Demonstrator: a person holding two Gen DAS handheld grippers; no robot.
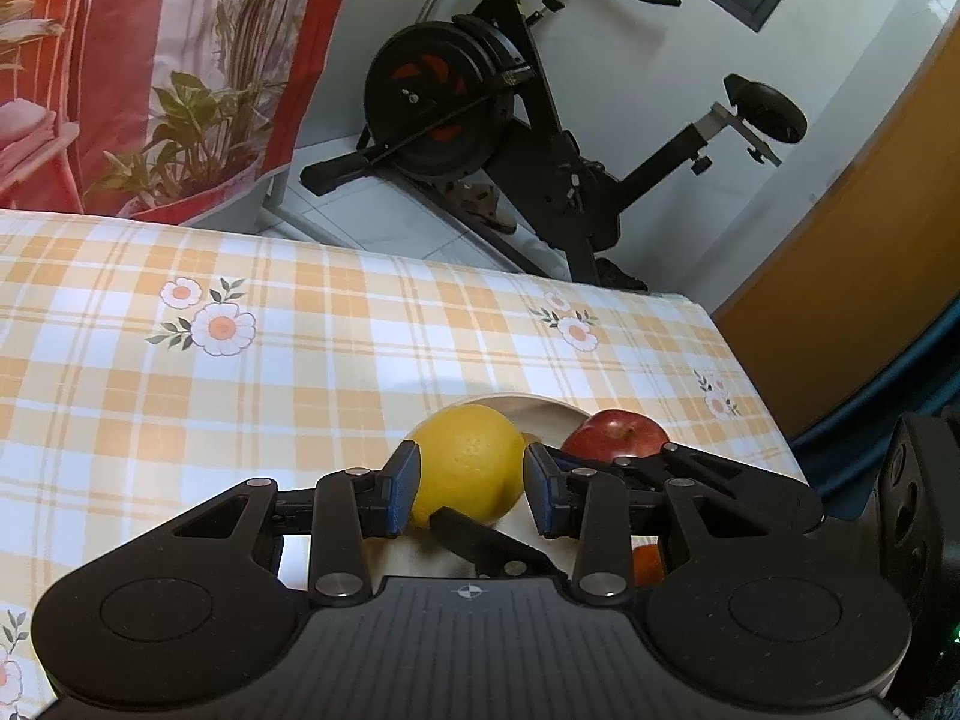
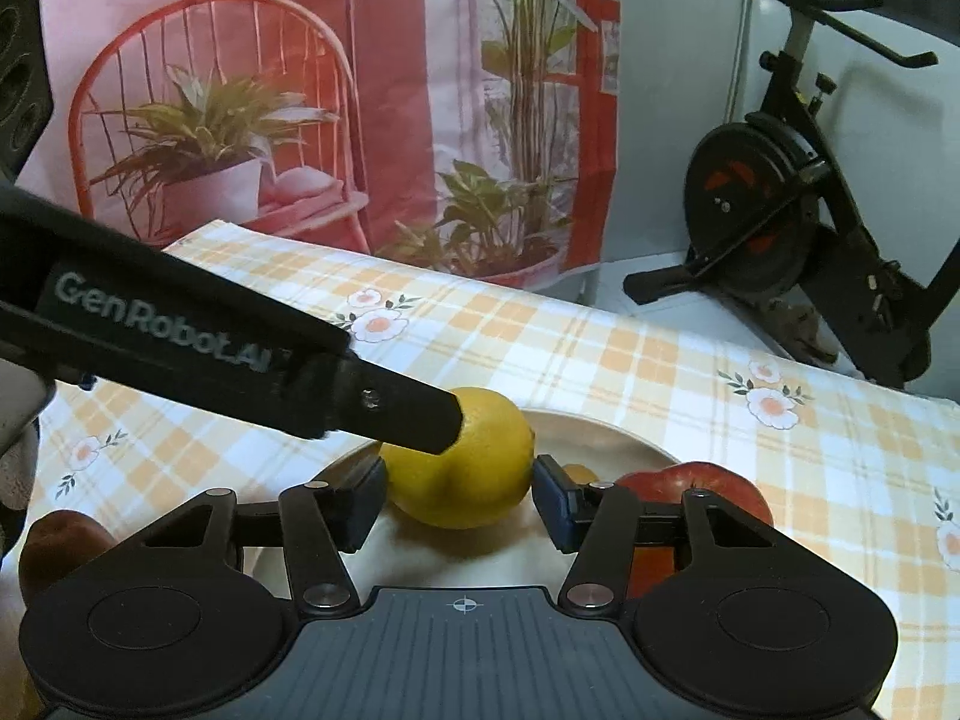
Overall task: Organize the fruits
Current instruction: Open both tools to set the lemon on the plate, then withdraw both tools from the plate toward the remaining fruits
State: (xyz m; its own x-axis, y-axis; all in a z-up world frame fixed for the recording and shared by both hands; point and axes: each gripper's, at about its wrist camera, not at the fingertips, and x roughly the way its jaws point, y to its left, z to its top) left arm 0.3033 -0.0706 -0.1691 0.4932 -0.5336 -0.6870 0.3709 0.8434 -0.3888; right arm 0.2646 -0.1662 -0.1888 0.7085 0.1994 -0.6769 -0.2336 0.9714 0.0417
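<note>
The lemon [image 1: 468,462] sits on the white plate [image 1: 540,405], and both tools are gathered around it. In the left wrist view the left tool [image 1: 470,487] has its blue-padded fingers [image 1: 402,489] at either side of the lemon: the left pad touches the peel, while the right pad seems to stand just off it, so whether it grips is hard to tell. Behind the right finger, on the far right side of the plate from the lemon, lies a red apple [image 1: 615,435], and a scrap of orange fruit [image 1: 648,564] peeks out below the tool's linkage. A dark finger of the other tool crosses low in front of the lemon.

The right wrist view gives what the first hides — the right tool [image 2: 459,501] is spread open, its pads flanking the lemon [image 2: 462,468] with a little clearance on each side. Here the left tool's arm, lettered "GenRobot.AI", comes in from the left, its fingertip [image 2: 438,420] pressed onto the lemon's upper left. The apple [image 2: 702,483] again lies right of the lemon on the plate [image 2: 606,429], and a small yellowish fruit [image 2: 579,473] shows between them. Left of the lemon, off the plate, a brown fruit [image 2: 57,546] rests by the tool's base — seen only here.

The counter [image 1: 180,396] wears an orange-checked cloth with flowers; an exercise bike [image 1: 480,108] stands beyond it.
</note>
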